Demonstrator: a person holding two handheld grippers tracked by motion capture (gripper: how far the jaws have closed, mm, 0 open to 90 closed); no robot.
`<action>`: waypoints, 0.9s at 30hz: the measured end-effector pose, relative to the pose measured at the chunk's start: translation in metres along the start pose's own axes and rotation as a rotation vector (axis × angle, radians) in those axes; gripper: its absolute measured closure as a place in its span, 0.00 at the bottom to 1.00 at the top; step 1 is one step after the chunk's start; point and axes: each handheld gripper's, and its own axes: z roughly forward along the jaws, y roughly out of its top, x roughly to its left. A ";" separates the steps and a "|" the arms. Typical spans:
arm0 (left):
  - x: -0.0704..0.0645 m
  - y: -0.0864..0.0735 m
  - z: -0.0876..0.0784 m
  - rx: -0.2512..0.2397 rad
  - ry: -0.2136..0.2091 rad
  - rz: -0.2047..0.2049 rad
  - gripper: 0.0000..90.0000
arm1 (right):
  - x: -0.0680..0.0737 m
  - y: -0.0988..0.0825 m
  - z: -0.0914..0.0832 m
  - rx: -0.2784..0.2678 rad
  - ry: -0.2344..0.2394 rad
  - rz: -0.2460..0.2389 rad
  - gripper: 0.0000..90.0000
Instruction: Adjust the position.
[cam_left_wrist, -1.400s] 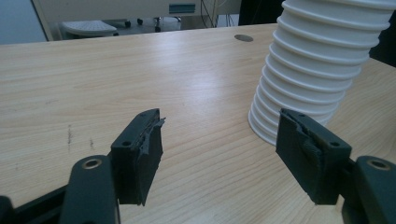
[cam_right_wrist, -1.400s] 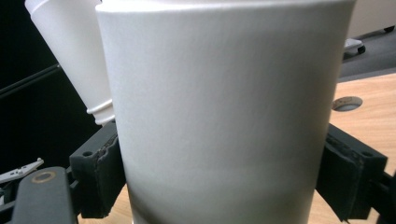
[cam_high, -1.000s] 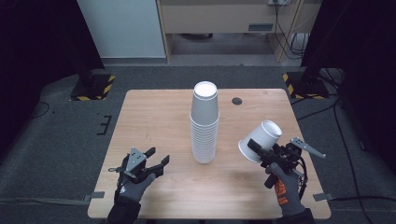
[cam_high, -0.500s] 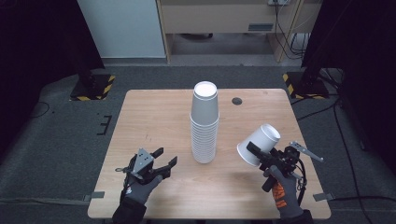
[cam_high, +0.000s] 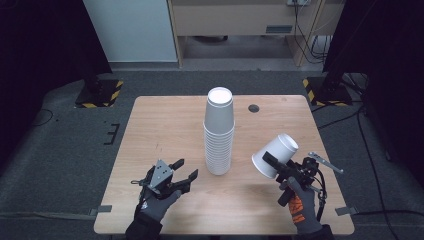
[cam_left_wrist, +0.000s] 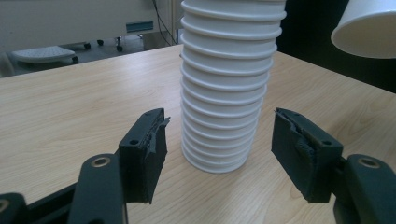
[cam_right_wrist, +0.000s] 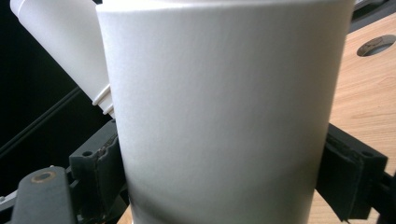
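stack: a tall stack of white paper cups, nested upside down, stands upright near the middle of the light wooden table; in the left gripper view its ribbed rims rise straight ahead of the jaws.
single cup: one white paper cup is off the table, tilted, its closed bottom pointing up and away from the person and its open mouth down toward the stack; it hangs to the right of the stack and apart from it.
right gripper: the black two-jaw gripper in the person's right hand has its jaws pressed on the single cup's wall, one pad on each side; in the right gripper view the cup wall sits between the two pads.
left gripper: the black two-jaw gripper in the person's left hand sits low over the table, left of the stack's base, and points toward it; its jaws stand wide and have just been closing a little, with nothing between the pads; the stack lies beyond them, untouched.
hands: both wear grey gloves; the right glove carries an orange patch.
table hole: a small dark round hole lies in the tabletop, right of the stack and toward the far edge.
floor: grey carpet surrounds the table.
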 end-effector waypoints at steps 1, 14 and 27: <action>-0.001 0.001 0.000 -0.002 -0.002 0.004 0.39 | 0.000 0.000 -0.001 0.001 -0.002 0.006 0.17; -0.021 0.009 0.014 -0.001 -0.049 0.017 0.43 | 0.001 0.000 -0.002 -0.011 0.004 0.037 0.17; -0.039 0.020 0.028 -0.018 -0.075 0.045 0.45 | 0.001 -0.001 -0.003 -0.021 0.014 0.063 0.17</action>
